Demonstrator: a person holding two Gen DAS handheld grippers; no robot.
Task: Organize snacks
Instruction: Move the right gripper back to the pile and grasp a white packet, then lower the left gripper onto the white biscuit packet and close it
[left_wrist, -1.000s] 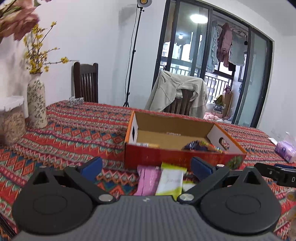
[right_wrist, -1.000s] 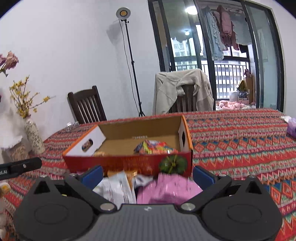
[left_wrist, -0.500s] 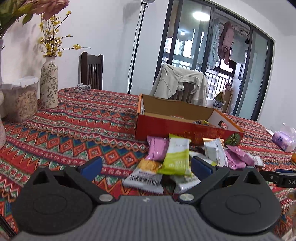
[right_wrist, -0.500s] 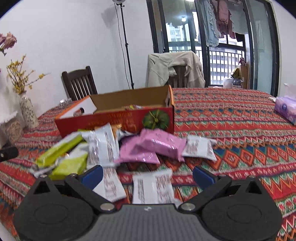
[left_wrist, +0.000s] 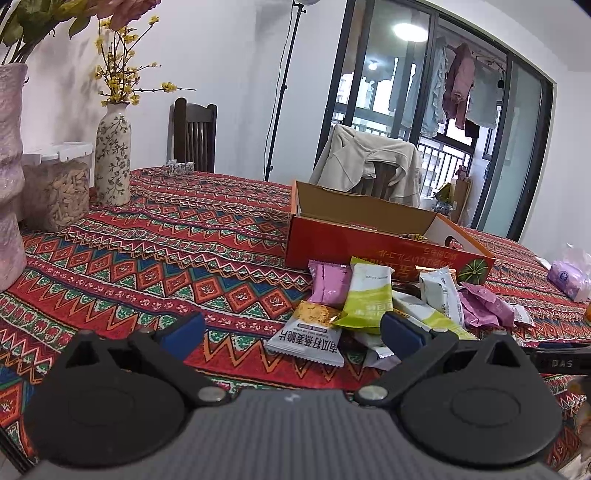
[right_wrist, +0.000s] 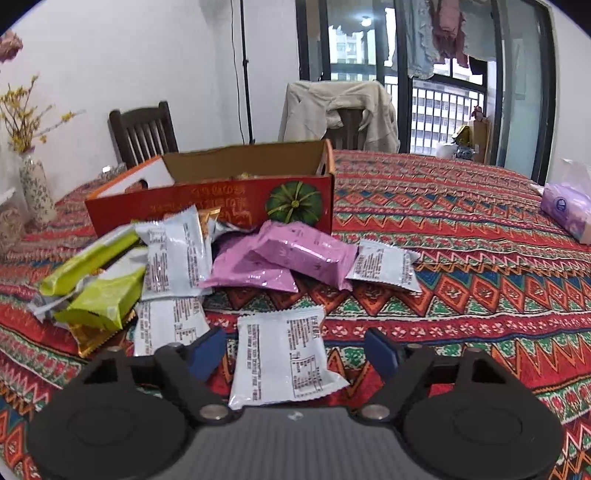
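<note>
A red cardboard box (left_wrist: 369, 254) (right_wrist: 207, 206) with a pumpkin picture stands open on the patterned tablecloth. Several snack packets lie in a pile in front of it: pink (right_wrist: 295, 251), green (left_wrist: 365, 295) (right_wrist: 103, 299), white (right_wrist: 170, 251). My left gripper (left_wrist: 291, 328) is open and empty, just short of a white and orange packet (left_wrist: 306, 332). My right gripper (right_wrist: 293, 350) is open, its fingers on either side of a white packet (right_wrist: 284, 358) lying flat on the cloth.
A flowered vase (left_wrist: 112, 162), a clear jar of snacks (left_wrist: 55, 188) and a large pale vase (left_wrist: 9, 184) stand at the left. A purple tissue pack (right_wrist: 569, 210) lies at the right. Chairs (right_wrist: 144, 133) stand behind the table.
Both grippers have pulled back from the box and dropped lower, so the pile of packets now shows in front of them. The right gripper now straddles a white packet.
</note>
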